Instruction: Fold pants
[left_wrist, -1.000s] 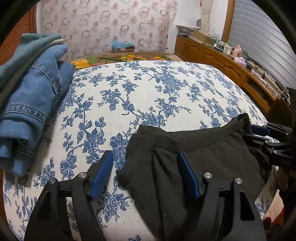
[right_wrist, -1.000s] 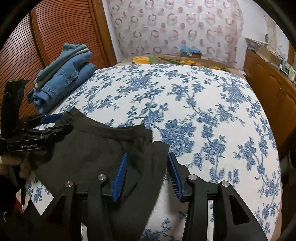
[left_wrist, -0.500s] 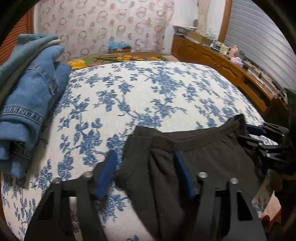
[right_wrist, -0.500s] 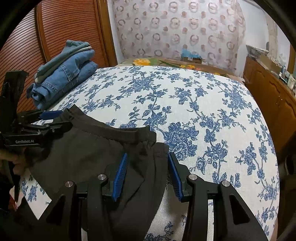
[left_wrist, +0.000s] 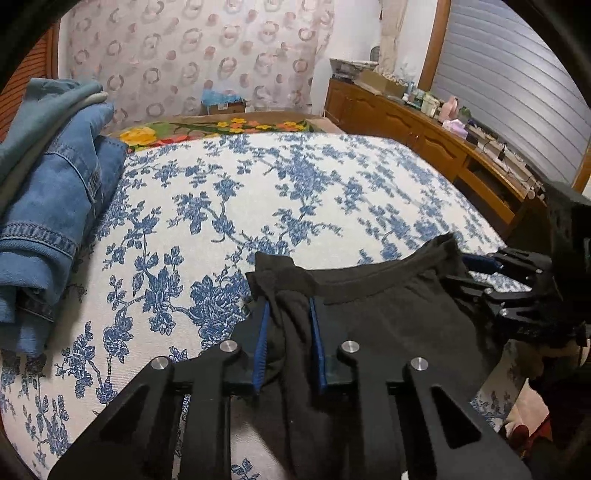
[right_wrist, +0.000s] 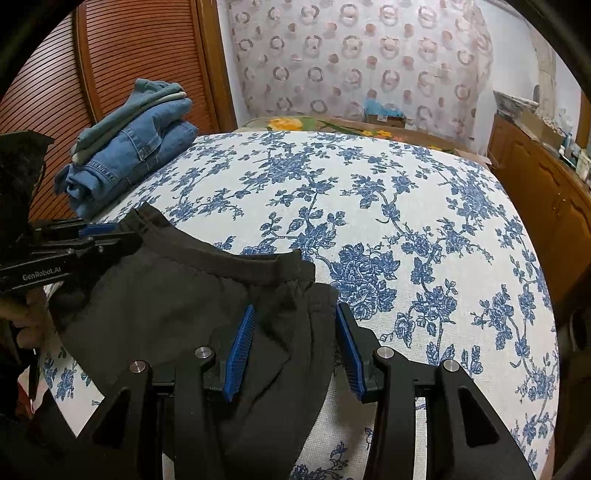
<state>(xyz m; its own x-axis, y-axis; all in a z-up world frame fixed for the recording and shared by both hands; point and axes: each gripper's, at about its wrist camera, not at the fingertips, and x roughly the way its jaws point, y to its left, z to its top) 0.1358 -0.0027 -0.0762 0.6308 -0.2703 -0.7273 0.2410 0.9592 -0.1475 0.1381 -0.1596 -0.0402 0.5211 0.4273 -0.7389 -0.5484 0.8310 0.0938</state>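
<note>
Left wrist: left gripper (left_wrist: 287, 314) closing, pants (left_wrist: 388, 314) corner betw. pads; right gripper (right_wrist: 295, 332) half-open astride waistband.

Left tongs (left_wrist: 287, 343) pitched down, jaws closing, blue pads (left_wrist: 261, 350) pinching a bunched fold of the black pants (left_wrist: 388, 314) at one waistband corner. Right tongs (right_wrist: 295, 350) also pitched down, jaws partly apart (cloth lies between the pads (right_wrist: 240, 350); contact on the right-hand pad unclear) at the opposite corner.
</note>
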